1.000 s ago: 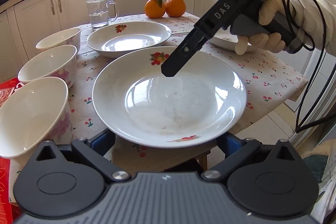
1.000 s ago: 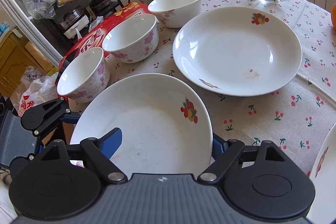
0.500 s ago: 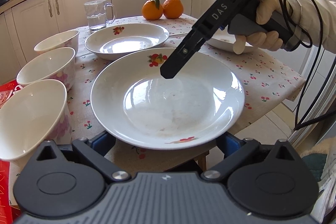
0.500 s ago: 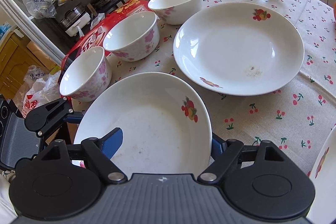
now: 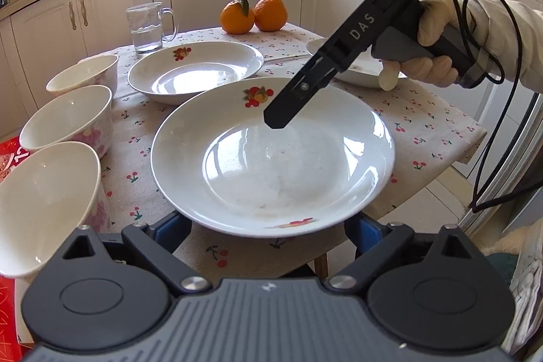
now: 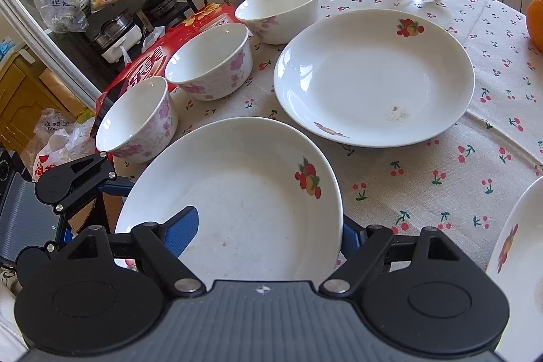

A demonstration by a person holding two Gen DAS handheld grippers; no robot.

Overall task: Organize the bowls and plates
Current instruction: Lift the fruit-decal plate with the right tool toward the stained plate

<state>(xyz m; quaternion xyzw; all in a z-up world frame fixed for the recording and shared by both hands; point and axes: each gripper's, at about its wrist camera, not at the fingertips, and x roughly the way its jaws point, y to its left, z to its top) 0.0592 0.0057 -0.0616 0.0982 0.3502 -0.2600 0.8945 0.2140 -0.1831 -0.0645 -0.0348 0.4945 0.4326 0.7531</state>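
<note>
Left gripper: jaws narrower than 1 s ago, closing, near plate rim between them, pads not yet pressing. Bowls x3, far left: nearest bowl, middle bowl, far bowl, upright, unstacked. Near plate: on tablecloth, at table edge. Far plate: just behind it, likely stack base. Right gripper: jaws apart, one finger over plate well, other outside rim, gripping nothing. Third plate: far right. Advice: seat pads fully on rim before lifting, keep plate level, clear nearest bowl.
</note>
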